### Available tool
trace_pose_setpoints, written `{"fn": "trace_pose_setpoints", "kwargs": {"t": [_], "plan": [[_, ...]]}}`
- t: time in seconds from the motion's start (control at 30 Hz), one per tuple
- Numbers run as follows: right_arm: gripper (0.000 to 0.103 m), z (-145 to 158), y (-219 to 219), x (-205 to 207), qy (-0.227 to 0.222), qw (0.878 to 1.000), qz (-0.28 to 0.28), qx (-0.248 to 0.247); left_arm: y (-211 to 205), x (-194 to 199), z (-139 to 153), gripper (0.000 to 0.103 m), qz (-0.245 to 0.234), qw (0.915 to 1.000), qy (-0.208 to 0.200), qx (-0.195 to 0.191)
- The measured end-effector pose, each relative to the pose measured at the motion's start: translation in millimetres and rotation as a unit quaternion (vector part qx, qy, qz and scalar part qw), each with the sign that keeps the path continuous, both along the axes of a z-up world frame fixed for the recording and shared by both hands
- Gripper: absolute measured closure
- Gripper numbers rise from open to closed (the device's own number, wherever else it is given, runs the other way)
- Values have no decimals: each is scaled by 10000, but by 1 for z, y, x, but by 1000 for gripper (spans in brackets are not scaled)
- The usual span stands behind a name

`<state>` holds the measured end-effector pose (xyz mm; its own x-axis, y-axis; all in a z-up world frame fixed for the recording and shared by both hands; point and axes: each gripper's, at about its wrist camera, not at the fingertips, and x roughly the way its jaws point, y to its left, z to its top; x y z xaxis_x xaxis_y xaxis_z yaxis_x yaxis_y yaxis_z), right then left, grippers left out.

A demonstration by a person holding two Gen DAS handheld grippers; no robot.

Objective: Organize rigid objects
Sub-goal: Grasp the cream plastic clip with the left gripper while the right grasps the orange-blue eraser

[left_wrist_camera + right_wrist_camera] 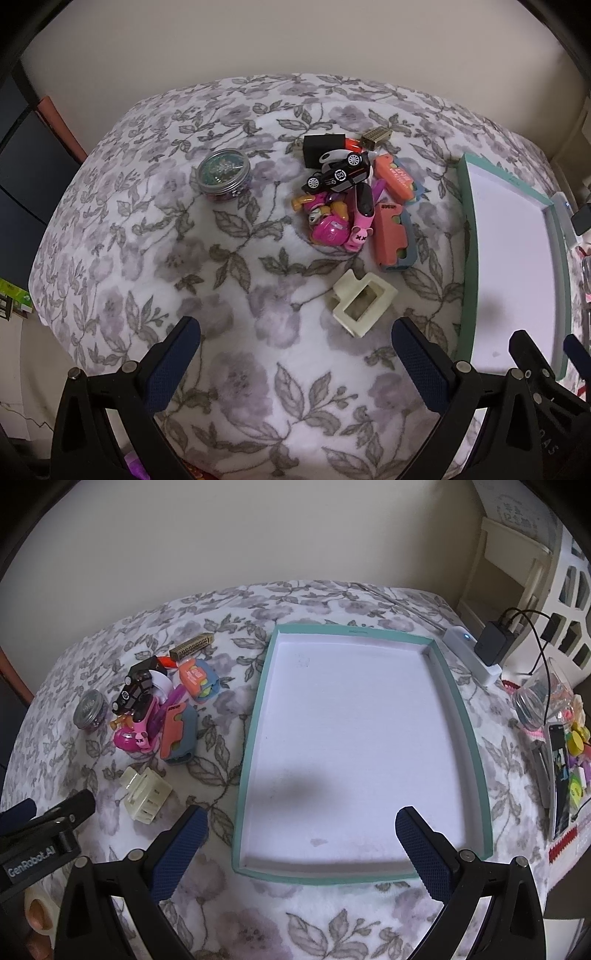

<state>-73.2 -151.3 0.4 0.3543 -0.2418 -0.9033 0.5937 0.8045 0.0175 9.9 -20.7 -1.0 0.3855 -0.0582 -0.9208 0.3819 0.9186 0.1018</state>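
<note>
Task barely starting: tray [255,716] sitting empty; toy pile [343,199], cream clip [364,302], round tin [223,175] waiting outside. Left gripper [295,365], right gripper [301,849] hovering spread, holding nothing.

a home bedroom: floral blanket [258,332], toys [332,206], white shelf [517,554] by the wall.

- My left gripper [48,819] carries "GenRobot.AI" in white on its black body, seen from my right wrist camera.
- The pink toy [356,230] shows two black "x x" marks on its end.
- The black toy car [338,172] bears a round white number badge on its door; I cannot read the digits.
</note>
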Motion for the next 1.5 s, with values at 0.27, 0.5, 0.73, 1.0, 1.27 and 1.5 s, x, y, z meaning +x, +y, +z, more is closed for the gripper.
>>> {"fn": "trace_pose_setpoints", "kwargs": {"t": [0.27,0.5,0.73,1.0,1.27,1.5], "plan": [[0,4,-23,27,-107,9997,-224,55,-16,22,-18,0,-23,9996,250,88],[0,0,-25,63,-59,10000,-32,-30,-34,33,-43,0,-272,9981,440,319],[0,-13,-19,93,-27,9996,286,24,-46,35,-56,1,-528,9965,562,333],[11,-32,-10,110,59,9976,603,343,-57,25,-57,23,-930,9929,606,416],[19,-36,-4,114,0,9951,774,612,-46,28,-58,44,-838,9927,837,241],[29,-45,12,128,37,9911,1094,758,-17,53,-60,44,-139,9967,763,254]]}}
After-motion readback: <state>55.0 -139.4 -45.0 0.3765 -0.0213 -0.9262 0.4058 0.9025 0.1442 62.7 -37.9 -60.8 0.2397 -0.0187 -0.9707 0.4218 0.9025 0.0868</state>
